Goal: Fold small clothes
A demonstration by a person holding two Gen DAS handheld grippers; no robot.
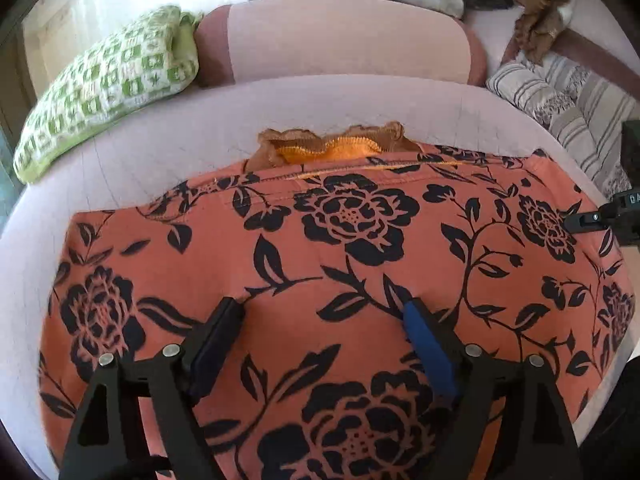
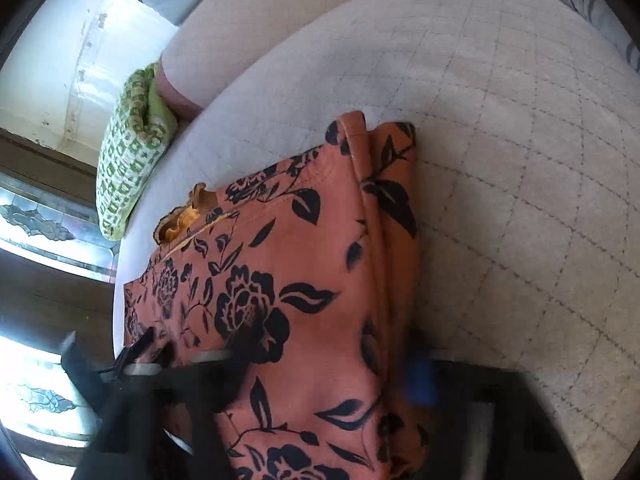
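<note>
Left wrist view: the floral garment (image 1: 344, 264) lies spread flat on the quilted cushion (image 1: 160, 148); the left gripper (image 1: 324, 312) hovers over its near part, jaws wide apart, nothing between them. Right wrist view: the right gripper (image 2: 332, 356) is motion-blurred at the garment's folded right edge; jaws appear wide, grip cannot be told. Judged step: taking hold for a fold; next requires both grippers securing the near edge.

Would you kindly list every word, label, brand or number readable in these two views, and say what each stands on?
"DA": pale letters, cut off by the frame edge, on the black right gripper showing at the right of the left wrist view.
Floral garment: pattern only, no lettering.
Green checked pillow: no text.
</note>
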